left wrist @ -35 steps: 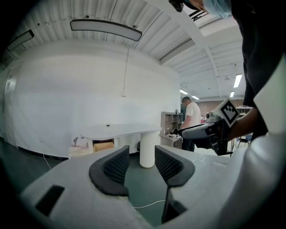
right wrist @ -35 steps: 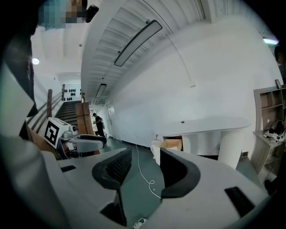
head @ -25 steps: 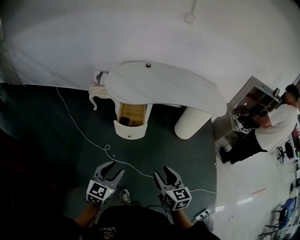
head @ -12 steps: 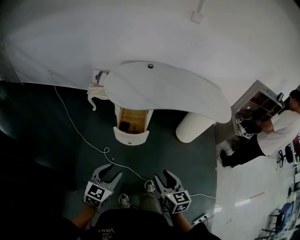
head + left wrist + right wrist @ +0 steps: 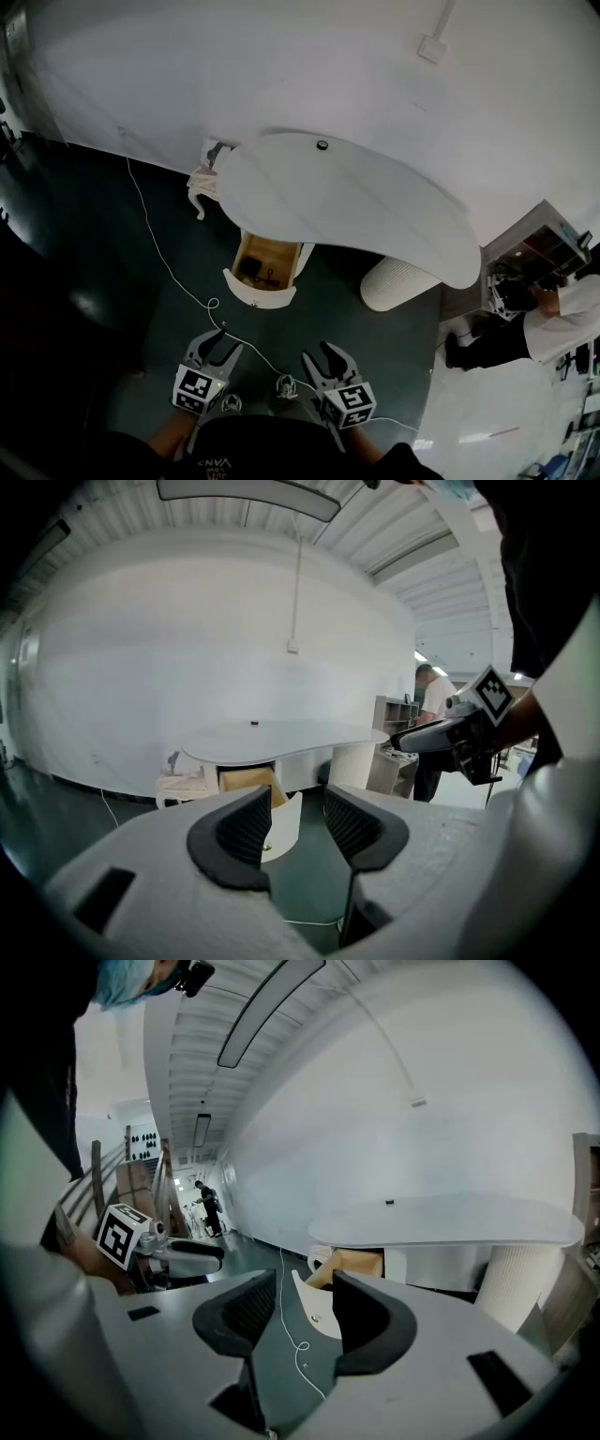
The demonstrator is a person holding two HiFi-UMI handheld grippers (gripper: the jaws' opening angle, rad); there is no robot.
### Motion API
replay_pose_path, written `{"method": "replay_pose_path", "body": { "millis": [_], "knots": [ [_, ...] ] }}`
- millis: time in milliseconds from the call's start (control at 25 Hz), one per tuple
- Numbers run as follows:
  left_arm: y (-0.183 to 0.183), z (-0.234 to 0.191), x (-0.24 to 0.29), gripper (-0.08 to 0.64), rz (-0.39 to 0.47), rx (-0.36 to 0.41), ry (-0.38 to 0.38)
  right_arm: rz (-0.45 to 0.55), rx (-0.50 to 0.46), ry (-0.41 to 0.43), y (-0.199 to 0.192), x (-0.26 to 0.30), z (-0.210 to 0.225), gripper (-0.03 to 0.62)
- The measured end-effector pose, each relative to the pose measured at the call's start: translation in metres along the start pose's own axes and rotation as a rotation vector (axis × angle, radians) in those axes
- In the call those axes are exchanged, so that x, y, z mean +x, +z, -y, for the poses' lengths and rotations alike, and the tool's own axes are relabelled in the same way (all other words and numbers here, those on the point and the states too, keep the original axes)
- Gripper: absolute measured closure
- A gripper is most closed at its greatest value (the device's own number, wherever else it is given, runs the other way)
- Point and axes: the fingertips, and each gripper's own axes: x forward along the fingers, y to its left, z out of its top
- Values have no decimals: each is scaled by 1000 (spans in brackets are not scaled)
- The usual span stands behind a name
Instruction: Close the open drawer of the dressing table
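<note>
The drawer (image 5: 265, 274) stands pulled out under the dressing table's tabletop (image 5: 347, 202). Well apart, nearer, the left tongs (image 5: 228, 343) and right tongs (image 5: 319, 353) both gape, holding nothing.

Just ahead on the dark green floor (image 5: 112, 244), a thin white cable (image 5: 214, 303), curled into a small loop and trailing away ahead and leftward toward the white wall (image 5: 281, 66). Farther ahead and to the right, a white ribbed cylinder (image 5: 398, 286), standing upright. Well off to the right, a shelf unit (image 5: 536, 251), with a person in a white shirt (image 5: 567, 323) just beside it. Far ahead on the left, a low cream stool (image 5: 202, 180), close against the wall. High on the wall, a small white box (image 5: 431, 47).
</note>
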Motion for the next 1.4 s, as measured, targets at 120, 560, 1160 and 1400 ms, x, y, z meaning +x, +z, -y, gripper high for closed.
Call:
{"method": "replay_pose_path", "body": {
  "millis": [120,560,1160,1400],
  "knots": [
    [-3,2,21,388,-17,-10,42,-7,-22,42,5,12,20,407],
    [-43,5,81,388,-94,-57,178,-57,-74,182,-5,41,72,407],
    [-106,-58,156,388,-205,-100,140,-98,-76,175,-10,100,72,407],
    [-128,-79,186,388,-224,-97,85,-119,-56,159,-13,132,65,407]
  ]
}}
